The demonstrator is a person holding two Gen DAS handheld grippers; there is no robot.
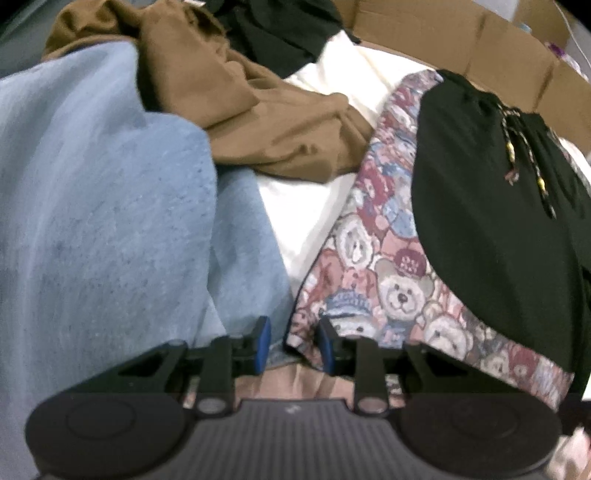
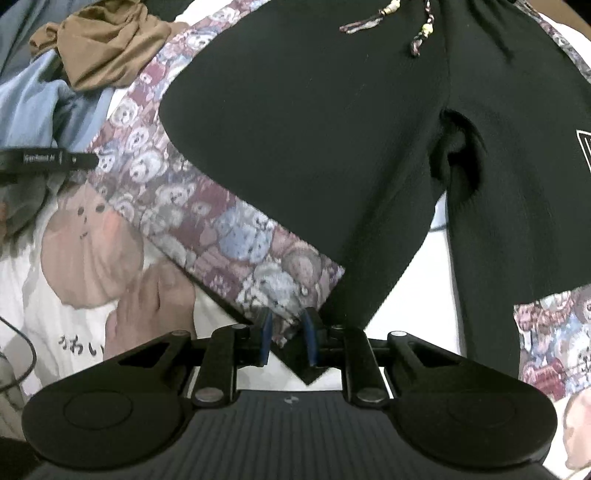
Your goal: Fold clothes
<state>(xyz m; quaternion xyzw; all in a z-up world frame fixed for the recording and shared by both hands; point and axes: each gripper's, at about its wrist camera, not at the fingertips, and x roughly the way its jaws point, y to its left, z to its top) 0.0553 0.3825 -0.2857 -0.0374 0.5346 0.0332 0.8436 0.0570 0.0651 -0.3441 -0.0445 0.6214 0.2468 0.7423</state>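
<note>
1. Shorts, black with panels of teddy-bear print down the sides, lie spread flat on a white surface. In the right wrist view they fill the centre and right of the frame, with the beaded drawstring at the top edge.

2. My left tongs, at the bottom centre of the left wrist view, stand partly open. The corner of the teddy-bear hem sits in the gap, but I cannot see either blue pad pressing on it.

3. My right tongs are also partly open at the bottom centre of their view. A hem corner of the same leg lies between the pads; whether it is pinched, I cannot tell.

4. Risk, as I judge it: lifting now with a loose hold would let a corner slip out, and the fold would land crooked or bunched.

5. Only the left wrist view shows the waiting pile: a light blue garment at left, a brown one upper centre, and cardboard along the upper right.

6. Only the right wrist view shows both legs, the crotch seam, and my printed T-shirt at lower left.
</note>
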